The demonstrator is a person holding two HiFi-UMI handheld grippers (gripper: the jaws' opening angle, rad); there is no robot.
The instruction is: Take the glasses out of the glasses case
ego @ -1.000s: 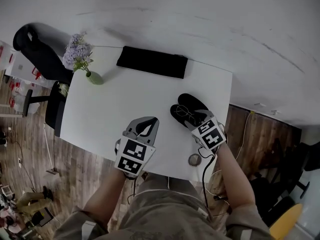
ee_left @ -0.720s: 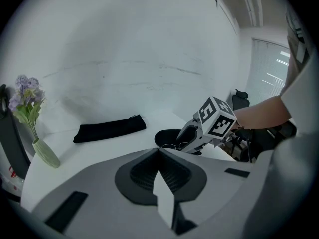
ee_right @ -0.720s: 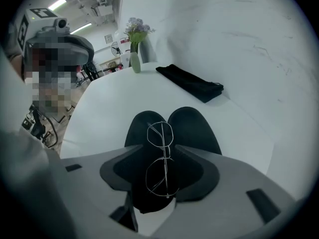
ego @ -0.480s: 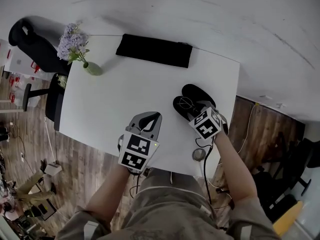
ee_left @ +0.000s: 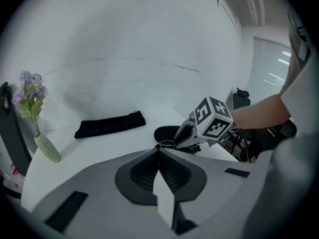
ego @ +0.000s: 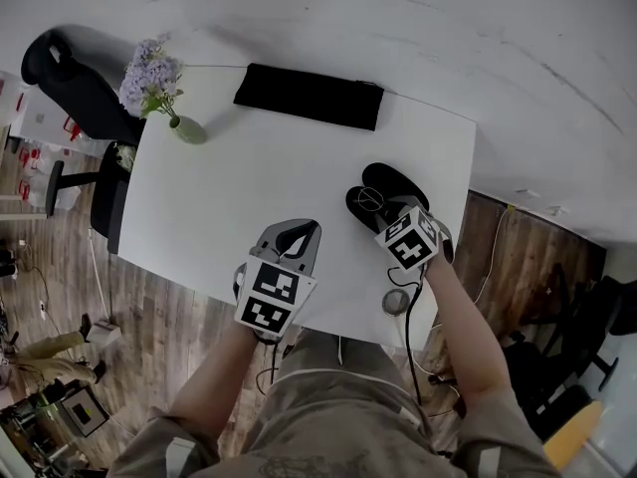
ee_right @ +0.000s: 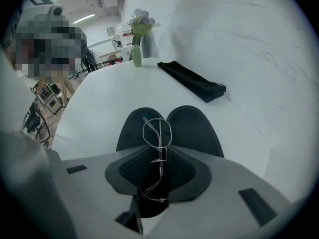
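A black glasses case [ego: 396,184] lies open on the white table [ego: 229,197], both halves flat, near the right front corner. Thin wire glasses [ee_right: 157,132] stand on edge over its hinge. My right gripper [ee_right: 160,152] points steeply down into the case; its jaws are closing and the pads touch the frame at the bridge. In the head view the right gripper [ego: 384,211] covers the case's near end. My left gripper [ego: 299,230] rests low over bare table left of the case, shut on nothing. The left gripper [ee_left: 159,151] faces the case [ee_left: 167,132].
A long black pouch [ego: 309,98] lies at the table's far edge. A vase of purple flowers [ego: 156,86] stands at the far left corner, with a black chair [ego: 75,88] beyond it. A small round object [ego: 395,302] sits at the near edge by my right arm.
My right gripper has come down onto the glasses in the case and its jaws have narrowed around the frame. The left gripper has hardly moved.
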